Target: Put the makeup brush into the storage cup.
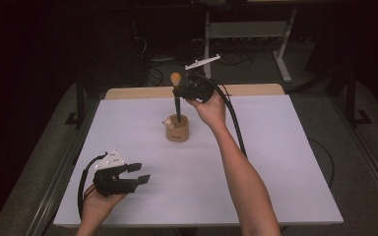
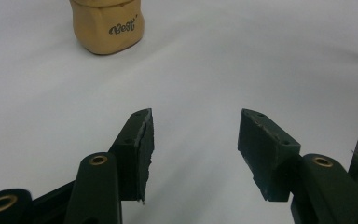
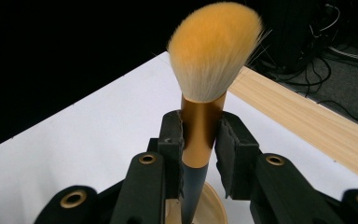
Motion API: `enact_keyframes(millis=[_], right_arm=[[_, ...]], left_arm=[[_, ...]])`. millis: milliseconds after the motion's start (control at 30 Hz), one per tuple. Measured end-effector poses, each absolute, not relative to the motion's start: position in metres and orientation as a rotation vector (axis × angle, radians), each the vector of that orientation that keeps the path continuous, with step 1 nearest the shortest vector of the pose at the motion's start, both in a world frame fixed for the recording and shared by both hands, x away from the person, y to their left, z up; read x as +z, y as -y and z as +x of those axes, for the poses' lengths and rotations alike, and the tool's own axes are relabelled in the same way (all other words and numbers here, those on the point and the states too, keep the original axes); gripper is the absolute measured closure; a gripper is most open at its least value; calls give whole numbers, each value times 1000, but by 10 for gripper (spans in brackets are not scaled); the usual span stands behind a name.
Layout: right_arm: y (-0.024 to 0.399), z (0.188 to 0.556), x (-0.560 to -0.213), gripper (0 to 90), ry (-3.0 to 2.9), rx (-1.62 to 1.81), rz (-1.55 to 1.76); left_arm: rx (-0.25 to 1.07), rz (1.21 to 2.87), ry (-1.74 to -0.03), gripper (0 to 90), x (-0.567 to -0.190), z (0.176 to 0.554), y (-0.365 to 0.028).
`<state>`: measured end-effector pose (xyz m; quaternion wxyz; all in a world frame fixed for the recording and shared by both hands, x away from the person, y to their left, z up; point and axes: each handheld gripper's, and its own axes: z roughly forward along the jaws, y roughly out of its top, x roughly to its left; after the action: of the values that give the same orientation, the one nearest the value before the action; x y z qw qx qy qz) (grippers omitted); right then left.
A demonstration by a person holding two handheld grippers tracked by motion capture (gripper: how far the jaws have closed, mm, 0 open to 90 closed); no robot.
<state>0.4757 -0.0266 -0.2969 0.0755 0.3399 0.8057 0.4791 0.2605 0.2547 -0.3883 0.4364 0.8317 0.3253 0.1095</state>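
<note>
makeup brush (image 3: 204, 116) stands upright, handle tip inside tan holder (image 1: 177, 129) mid-table, clamped at its ferrule by right tongs (image 3: 200, 140). lower it straight before release. left tongs (image 2: 196, 140) rest open, empty.

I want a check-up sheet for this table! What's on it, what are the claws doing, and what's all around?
Surface: white table, wooden strip along its far edge.
Job's things: makeup brush, bristles up, handle down in the tan cup; small pale figure on the cup's rim.
Clutter: nothing seen.
Grippers: right claw shut on the brush's gold ferrule; left claw open, nothing between its jaws, near the table's front left.
Cables: black cable trails from the right claw along the forearm.
Surroundings: dark room, desk frame and loose wires on the floor behind.
</note>
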Motion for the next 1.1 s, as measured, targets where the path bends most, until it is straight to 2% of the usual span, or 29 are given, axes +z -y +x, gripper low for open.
enact_keyframes(millis=[1100], right_arm=[[29, 480, -332, 716, -2414, 1423, 1086]], left_arm=[[269, 2063, -819, 442, -389, 261, -255]])
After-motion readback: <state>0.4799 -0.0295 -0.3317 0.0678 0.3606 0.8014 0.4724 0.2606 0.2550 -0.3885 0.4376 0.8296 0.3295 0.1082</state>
